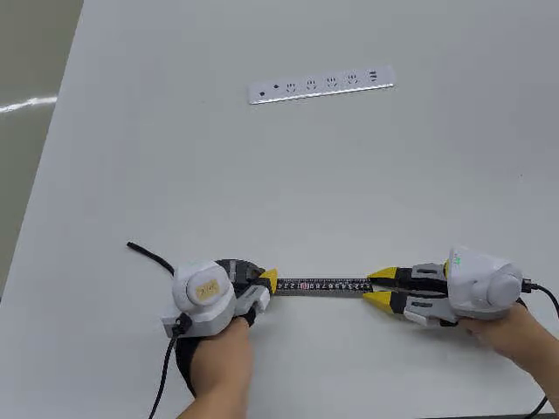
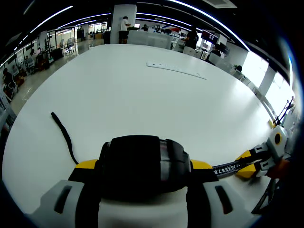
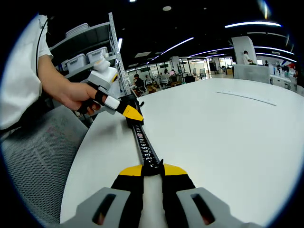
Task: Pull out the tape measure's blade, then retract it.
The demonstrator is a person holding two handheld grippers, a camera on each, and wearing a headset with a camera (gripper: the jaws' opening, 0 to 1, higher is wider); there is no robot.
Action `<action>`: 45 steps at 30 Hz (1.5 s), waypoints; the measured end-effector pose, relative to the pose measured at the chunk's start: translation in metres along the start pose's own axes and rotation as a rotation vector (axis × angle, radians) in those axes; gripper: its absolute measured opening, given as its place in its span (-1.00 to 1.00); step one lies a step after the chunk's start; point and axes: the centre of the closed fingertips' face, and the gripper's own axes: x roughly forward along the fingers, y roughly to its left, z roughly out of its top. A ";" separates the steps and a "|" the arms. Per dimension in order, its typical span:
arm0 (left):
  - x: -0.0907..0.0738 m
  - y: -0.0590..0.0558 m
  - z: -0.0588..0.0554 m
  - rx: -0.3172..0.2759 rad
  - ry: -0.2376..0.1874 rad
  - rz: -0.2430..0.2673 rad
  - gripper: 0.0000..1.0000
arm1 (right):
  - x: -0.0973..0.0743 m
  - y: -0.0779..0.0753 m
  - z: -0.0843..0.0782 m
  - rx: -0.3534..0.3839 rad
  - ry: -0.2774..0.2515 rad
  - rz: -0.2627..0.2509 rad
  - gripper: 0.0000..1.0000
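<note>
The black tape measure case (image 2: 145,164) sits clamped between the yellow jaws of my left gripper (image 1: 259,286), low on the table in the head view. Its dark blade (image 1: 321,285) with printed numbers stretches rightward to my right gripper (image 1: 377,287), which is shut on the blade's end hook (image 3: 153,166). In the right gripper view the blade (image 3: 145,147) runs away from the jaws toward the case (image 3: 132,105) and the left gripper (image 3: 124,110). The case's black wrist strap (image 1: 150,256) lies on the table to the left.
A white power strip (image 1: 321,85) lies farther back on the white table (image 1: 262,175). The table's left edge (image 1: 39,157) borders the floor. A black cable (image 1: 162,384) hangs from the left gripper.
</note>
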 end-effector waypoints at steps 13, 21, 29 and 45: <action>0.000 0.000 0.000 -0.001 0.001 0.000 0.44 | 0.015 0.006 0.005 -0.006 0.002 0.021 -0.74; 0.000 0.000 0.000 0.000 -0.001 0.001 0.44 | 0.025 0.010 0.009 -0.014 0.003 0.034 -0.74; 0.000 0.000 0.000 0.000 -0.001 0.001 0.44 | 0.035 0.012 0.012 -0.015 0.002 0.043 -0.74; 0.000 0.000 0.000 0.000 -0.001 0.000 0.44 | 0.056 0.019 0.018 -0.020 0.002 0.064 -0.74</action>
